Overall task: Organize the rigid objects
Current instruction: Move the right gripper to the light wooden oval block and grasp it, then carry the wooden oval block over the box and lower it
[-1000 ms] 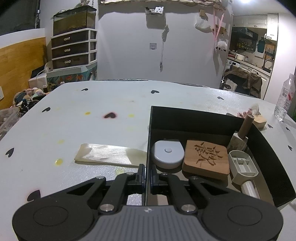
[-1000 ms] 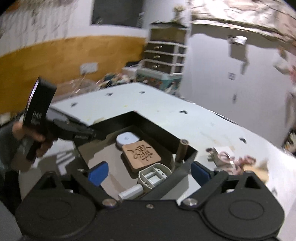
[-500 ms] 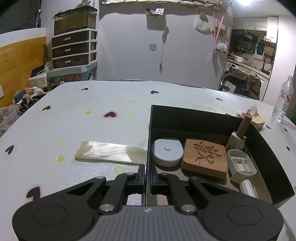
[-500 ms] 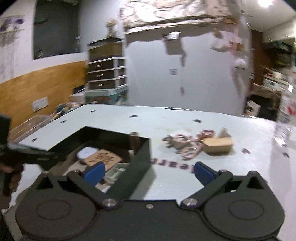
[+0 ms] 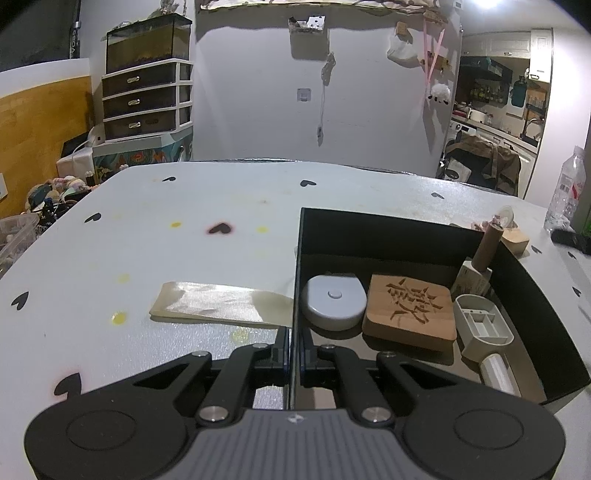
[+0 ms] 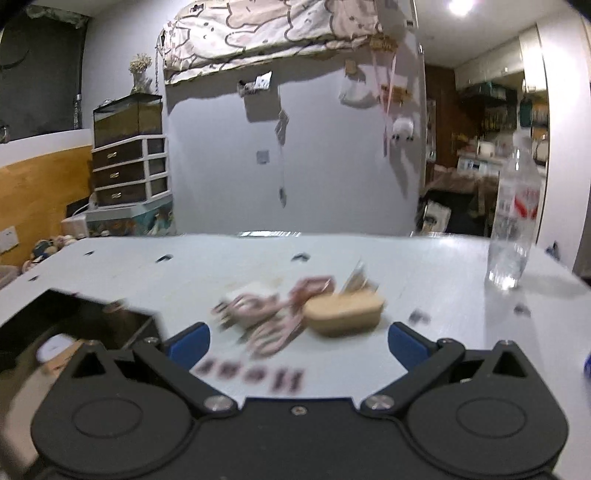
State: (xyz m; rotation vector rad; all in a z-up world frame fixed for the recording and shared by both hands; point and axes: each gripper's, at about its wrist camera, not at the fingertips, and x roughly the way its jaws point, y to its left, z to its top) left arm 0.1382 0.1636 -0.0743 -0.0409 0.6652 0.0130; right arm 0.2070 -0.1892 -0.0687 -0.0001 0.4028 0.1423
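Box wall (image 5: 294, 280) sits pinched in our left gripper (image 5: 294, 356); right gripper (image 6: 298, 341) spread wide w/ bare table (image 6: 424, 269) ahead, wood block (image 6: 343, 312) blurred.

Dim room, bright ceiling lamp (image 6: 460, 6) upper right, fisheye-bent edges, motion blur in right wrist view

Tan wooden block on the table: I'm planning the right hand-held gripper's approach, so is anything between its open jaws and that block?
Nothing blocks the right hand-held gripper. The tan wooden block lies straight ahead; a pink cord tangle sits against its left side.
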